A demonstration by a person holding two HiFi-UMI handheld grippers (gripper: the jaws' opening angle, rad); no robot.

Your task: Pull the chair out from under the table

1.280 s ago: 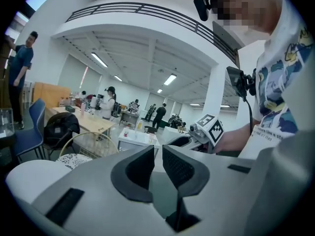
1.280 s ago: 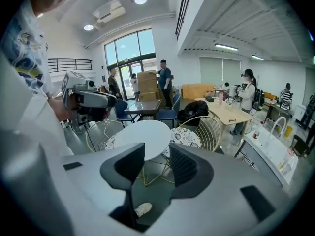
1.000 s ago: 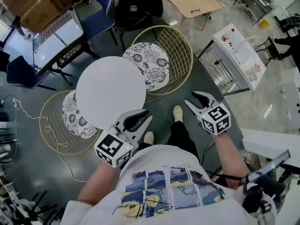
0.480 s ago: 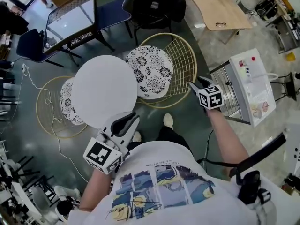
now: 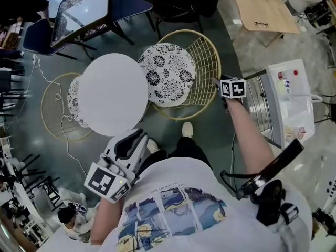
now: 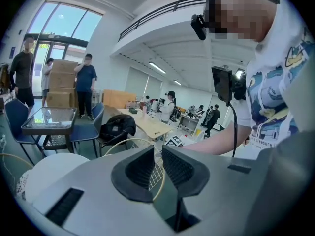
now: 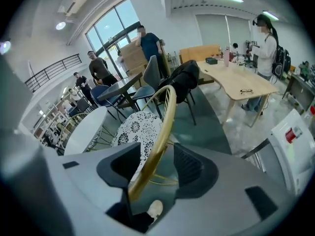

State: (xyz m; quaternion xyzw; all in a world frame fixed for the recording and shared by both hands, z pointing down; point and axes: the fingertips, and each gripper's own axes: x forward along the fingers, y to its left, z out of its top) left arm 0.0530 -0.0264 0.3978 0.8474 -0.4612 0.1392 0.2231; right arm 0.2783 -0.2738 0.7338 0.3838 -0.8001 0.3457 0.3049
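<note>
My right gripper (image 5: 218, 83) sits at the 3 o'clock side of the chair (image 5: 206, 62), right on its gold wire back; in the right gripper view the chair's curved gold rim (image 7: 160, 132) runs up between my jaws, lying close against the left one with clear space to the other; the jaws are opening, and the pads are not pressing on the rim.

The chair stands at about 2 o'clock from the round white table (image 5: 113, 94); its black-and-white patterned cushion (image 5: 167, 73) has its 9 o'clock edge tucked just under the tabletop, while the wire back curves round from 12 to 5 o'clock, clear of the table.

My left gripper (image 5: 134, 140) hangs at 6 o'clock from the table, near its edge but apart from it, pointing up toward the tabletop; its jaws are closed to a thin slit with nothing in them; through the slit I see only the far chair's wire.

A second gold wire chair (image 5: 52, 106) sits at the table's 9 o'clock, its seat partly under the top; my shoe (image 5: 187, 129) is on the floor at 6 o'clock from the first chair, just beside its rim.
</note>
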